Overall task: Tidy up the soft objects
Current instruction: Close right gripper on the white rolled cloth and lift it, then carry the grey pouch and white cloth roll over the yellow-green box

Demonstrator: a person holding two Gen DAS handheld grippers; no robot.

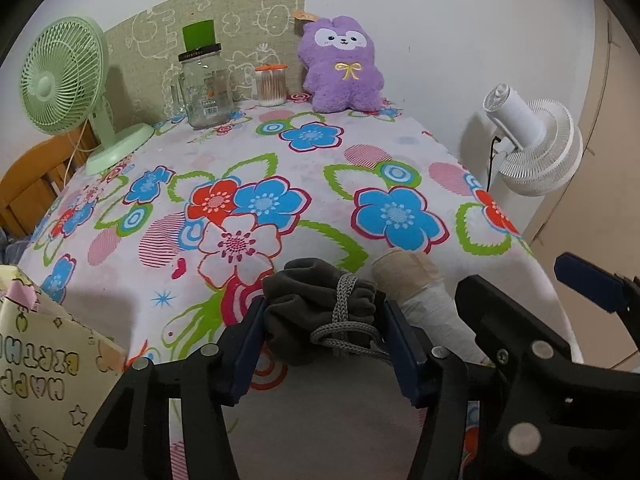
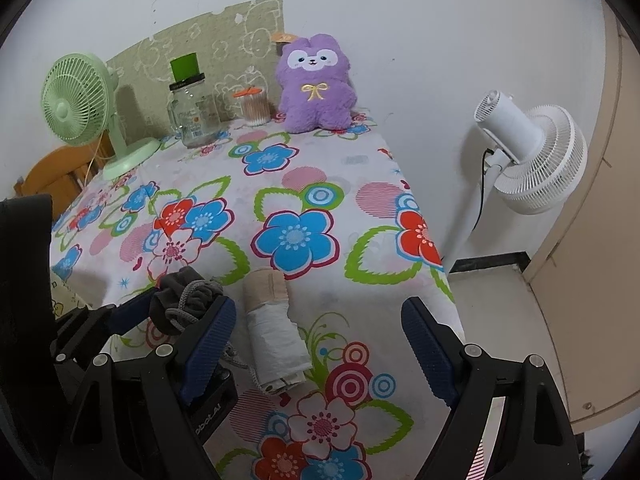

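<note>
Gripping dark bundle [image 1: 320, 312], left tongs [image 1: 326, 340]; right tongs [image 2: 320, 354] spread, near table edge [image 2: 448, 280].

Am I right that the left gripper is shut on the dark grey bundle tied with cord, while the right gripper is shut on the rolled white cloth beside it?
Not quite: the right gripper is open, its fingers astride the rolled white cloth without touching it, as the right wrist view shows. The left gripper is indeed shut on the dark grey bundle.

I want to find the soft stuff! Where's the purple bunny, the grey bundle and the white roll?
Purple bunny [image 1: 343, 66]: left wrist view, on its tummy by the bow.
Grey bundle [image 1: 316, 300]: left wrist view, on the cloth beside the cord.
White roll [image 2: 276, 336]: right wrist view, on its white middle.
</note>
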